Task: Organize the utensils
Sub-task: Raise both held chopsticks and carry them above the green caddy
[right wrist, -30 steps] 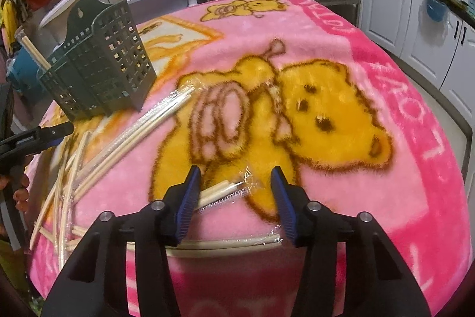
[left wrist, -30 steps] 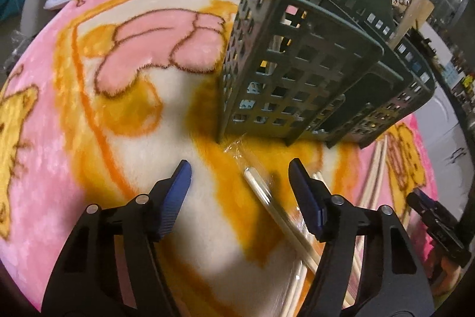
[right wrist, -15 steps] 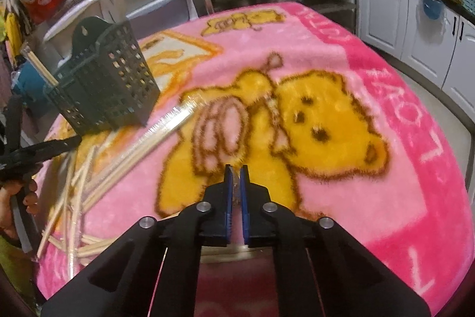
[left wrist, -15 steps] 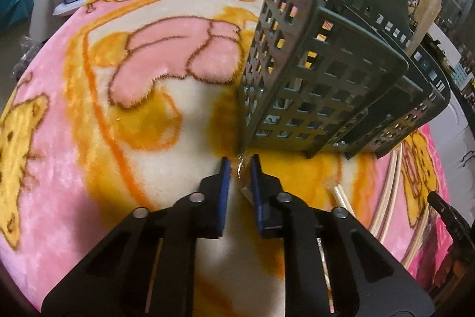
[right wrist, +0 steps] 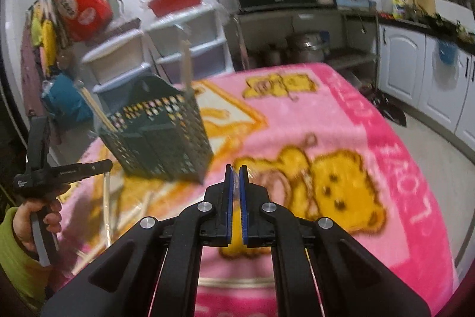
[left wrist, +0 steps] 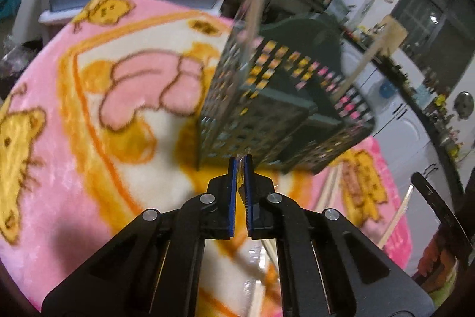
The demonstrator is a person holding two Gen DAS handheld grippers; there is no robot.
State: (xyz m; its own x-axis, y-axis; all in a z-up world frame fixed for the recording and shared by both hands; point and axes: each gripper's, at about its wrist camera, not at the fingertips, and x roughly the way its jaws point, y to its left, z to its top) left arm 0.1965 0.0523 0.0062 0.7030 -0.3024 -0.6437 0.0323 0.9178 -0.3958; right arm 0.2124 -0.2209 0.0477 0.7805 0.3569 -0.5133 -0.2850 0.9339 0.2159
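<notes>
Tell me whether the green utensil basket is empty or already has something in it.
Not empty. The green utensil basket stands upright on the pink blanket with chopsticks sticking up out of its top; how many is unclear.

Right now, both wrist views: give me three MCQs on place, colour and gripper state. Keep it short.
1. Where does the utensil basket stand?
A. on the pink blanket
B. on the white drawers
C. on the floor

2. What colour is the basket?
A. red
B. dark green
C. white

3. How do the left gripper's jaws stand?
A. wide open
B. shut on a wrapped chopstick pair
C. shut on the basket rim

Answers:
1 A: the basket's base rests on the pink blanket.
2 B: its grid walls are dark green.
3 B: the blue pads pinch clear wrapper, and in the right wrist view the wrapped chopstick pair hangs from them.
</notes>
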